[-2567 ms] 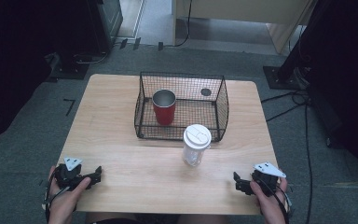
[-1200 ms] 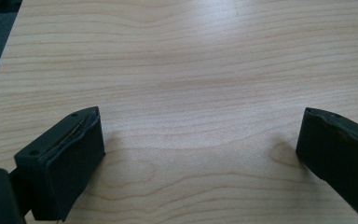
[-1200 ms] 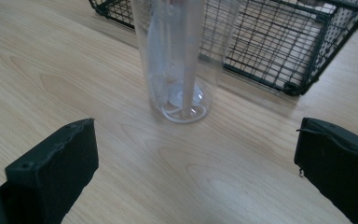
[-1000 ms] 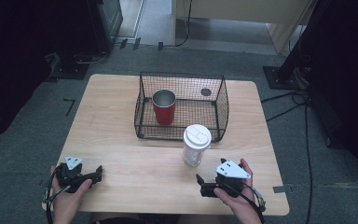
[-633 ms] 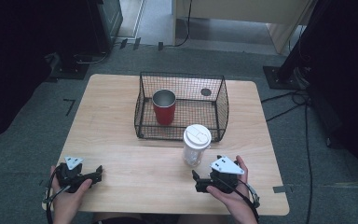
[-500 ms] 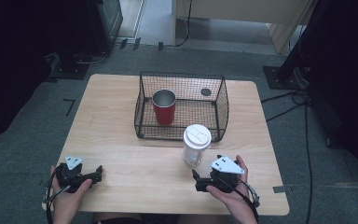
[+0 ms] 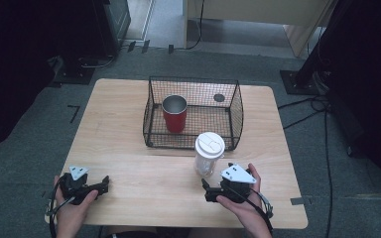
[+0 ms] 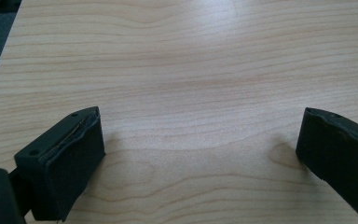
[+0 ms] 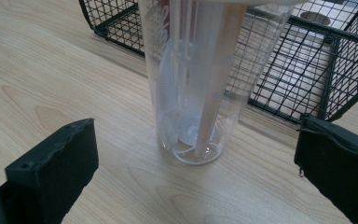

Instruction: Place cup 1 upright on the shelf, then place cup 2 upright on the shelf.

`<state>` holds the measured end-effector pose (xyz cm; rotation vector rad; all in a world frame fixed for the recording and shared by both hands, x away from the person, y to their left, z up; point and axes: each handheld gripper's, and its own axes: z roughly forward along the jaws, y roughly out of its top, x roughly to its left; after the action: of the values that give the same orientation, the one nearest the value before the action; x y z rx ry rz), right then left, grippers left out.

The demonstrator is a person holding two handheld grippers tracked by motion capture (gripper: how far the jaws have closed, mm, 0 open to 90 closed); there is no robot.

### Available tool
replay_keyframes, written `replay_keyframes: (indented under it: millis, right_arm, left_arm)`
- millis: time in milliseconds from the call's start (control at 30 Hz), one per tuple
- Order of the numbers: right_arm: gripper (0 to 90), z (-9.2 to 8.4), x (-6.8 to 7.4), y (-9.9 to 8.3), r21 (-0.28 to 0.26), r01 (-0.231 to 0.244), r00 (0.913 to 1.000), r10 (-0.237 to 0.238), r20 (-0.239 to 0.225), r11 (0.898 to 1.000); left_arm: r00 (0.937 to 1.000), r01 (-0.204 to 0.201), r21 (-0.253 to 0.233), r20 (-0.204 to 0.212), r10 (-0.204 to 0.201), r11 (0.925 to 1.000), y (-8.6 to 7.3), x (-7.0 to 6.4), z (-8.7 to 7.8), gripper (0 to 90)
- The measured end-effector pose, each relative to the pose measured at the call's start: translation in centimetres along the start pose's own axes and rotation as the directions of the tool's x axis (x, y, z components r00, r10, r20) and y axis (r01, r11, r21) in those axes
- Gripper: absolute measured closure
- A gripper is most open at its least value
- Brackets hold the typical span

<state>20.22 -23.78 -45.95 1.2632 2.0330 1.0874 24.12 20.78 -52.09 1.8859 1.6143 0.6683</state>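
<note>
Now right gripper [image 9: 196,158] fingers wide apart facing clear cup [image 9: 200,79], untouched

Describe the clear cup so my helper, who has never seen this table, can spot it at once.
Find the black wire basket in the middle of the wooden table. Just outside its near right corner stands the clear plastic cup, upright. Unlike the red cup inside the basket, it is see-through and capped with a white lid.

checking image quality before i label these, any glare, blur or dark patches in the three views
High view: table evenly lit, both upper corners nearly black. Left gripper view: bright glare washes the wood at the top, the fingers are slightly soft. Right gripper view: the clear cup is crisp at its base, its top is cut off by the frame, and the wire basket is sharp.
</note>
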Motion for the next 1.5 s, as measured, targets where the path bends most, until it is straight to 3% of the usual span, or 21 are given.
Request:
replay_keyframes:
  millis: [167,600,900,1100,1400,1500]
  right_arm:
    - [0.0,0.2,0.3,0.2,0.011,-0.008,1.0,0.008,0.0,1.0]
    - [0.0,0.7,0.7,0.7,0.001,0.027,0.9994,-0.027,0.021,1.0]
    - [0.0,1.1,0.1,1.3,-0.013,0.0,0.9995,0.0,0.032,1.0]
    - [2.4,1.9,0.0,1.7,-0.021,0.013,0.9993,-0.012,0.034,1.0]
    - [6.9,2.7,0.2,2.9,-0.076,-0.046,0.9984,0.048,0.029,0.996]
    - [13.9,3.1,0.4,3.2,-0.108,-0.085,0.9926,0.093,0.077,0.991]
  left_arm:
    - [1.0,0.0,0.0,0.0,0.0,1.0,0.0,0.0,0.0,1.6]
    - [1.0,0.0,0.0,0.0,0.0,1.0,0.1,0.0,0.0,1.6]
    - [1.0,0.0,0.0,0.0,0.0,1.0,0.1,0.0,0.1,1.6]
    - [1.0,0.0,0.0,0.0,0.0,1.0,0.1,0.0,0.1,1.6]
    - [1.0,0.004,-0.001,-0.002,-0.004,1.0,0.1,-0.1,0.1,1.6]
    - [1.0,0.004,-0.001,-0.002,-0.004,1.0,0.1,-0.1,0.1,1.6]
